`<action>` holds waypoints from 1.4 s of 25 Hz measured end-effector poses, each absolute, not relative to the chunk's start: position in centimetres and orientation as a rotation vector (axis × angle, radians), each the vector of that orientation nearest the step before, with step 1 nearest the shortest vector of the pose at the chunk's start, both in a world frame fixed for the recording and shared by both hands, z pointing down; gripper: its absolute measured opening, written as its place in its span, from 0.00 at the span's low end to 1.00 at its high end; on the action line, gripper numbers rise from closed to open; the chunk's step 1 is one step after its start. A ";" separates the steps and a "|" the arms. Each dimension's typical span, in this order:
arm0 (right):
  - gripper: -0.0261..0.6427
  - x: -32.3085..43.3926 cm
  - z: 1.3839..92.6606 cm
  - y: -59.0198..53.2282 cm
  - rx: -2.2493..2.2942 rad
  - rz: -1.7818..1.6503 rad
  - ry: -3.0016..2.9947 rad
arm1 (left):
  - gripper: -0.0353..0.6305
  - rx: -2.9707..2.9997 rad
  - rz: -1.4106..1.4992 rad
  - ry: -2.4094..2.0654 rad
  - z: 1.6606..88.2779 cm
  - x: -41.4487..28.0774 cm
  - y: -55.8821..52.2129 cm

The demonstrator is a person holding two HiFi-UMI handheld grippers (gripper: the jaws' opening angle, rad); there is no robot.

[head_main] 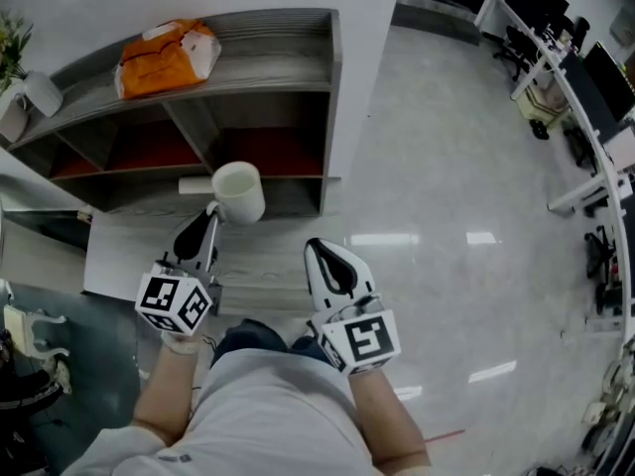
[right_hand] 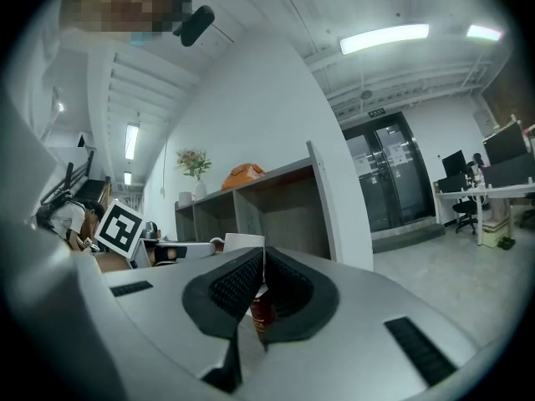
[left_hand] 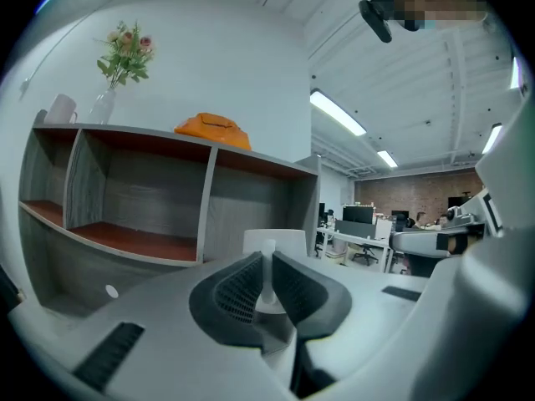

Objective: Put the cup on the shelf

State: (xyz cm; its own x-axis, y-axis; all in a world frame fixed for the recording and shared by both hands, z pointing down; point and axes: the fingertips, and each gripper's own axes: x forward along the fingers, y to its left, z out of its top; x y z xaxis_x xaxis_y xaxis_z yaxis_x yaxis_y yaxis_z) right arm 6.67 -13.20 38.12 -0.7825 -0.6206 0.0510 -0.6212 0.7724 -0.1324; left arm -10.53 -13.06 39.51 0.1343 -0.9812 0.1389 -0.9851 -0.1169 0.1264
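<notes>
Cup held at the shelf front.
Left hand-held gripper (head_main: 211, 218) is clamped on the handle of the white cup (head_main: 238, 192); the cup sits just beyond its jaws, before the shelf (head_main: 288, 43). Right hand-held gripper (head_main: 319, 254), jaws together, is apart to the right.

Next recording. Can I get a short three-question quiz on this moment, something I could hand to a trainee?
1. Multiple choice: what does the left gripper grip? A) a plate B) the white cup, by its handle C) nothing
2. True or false: the orange bag lies on top of the shelf.
3. Fill in: the right gripper's jaws are ____.

Key: 1 B; 2 true; 3 shut
</notes>
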 end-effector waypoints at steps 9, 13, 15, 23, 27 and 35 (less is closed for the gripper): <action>0.07 7.6 37.9 -15.8 1.121 0.231 -2.914 | 0.12 2.230 0.061 -1.941 40.9 -10.7 -18.8; 0.07 7.9 38.4 -16.6 1.192 0.225 -2.854 | 0.12 2.249 0.072 -1.897 41.9 -11.1 -21.3; 0.07 8.0 38.6 -16.9 1.226 0.222 -2.826 | 0.12 2.262 0.087 -1.876 42.4 -11.1 -22.4; 0.07 8.2 38.3 -18.4 1.390 0.231 -2.772 | 0.12 2.313 0.099 -1.814 43.6 -11.1 -25.5; 0.07 8.0 38.3 -18.6 1.421 0.223 -2.753 | 0.12 2.335 0.103 -1.785 44.0 -11.1 -26.1; 0.07 7.2 38.6 -18.8 1.429 0.221 -2.733 | 0.12 2.336 0.147 -1.761 45.3 -10.9 -27.5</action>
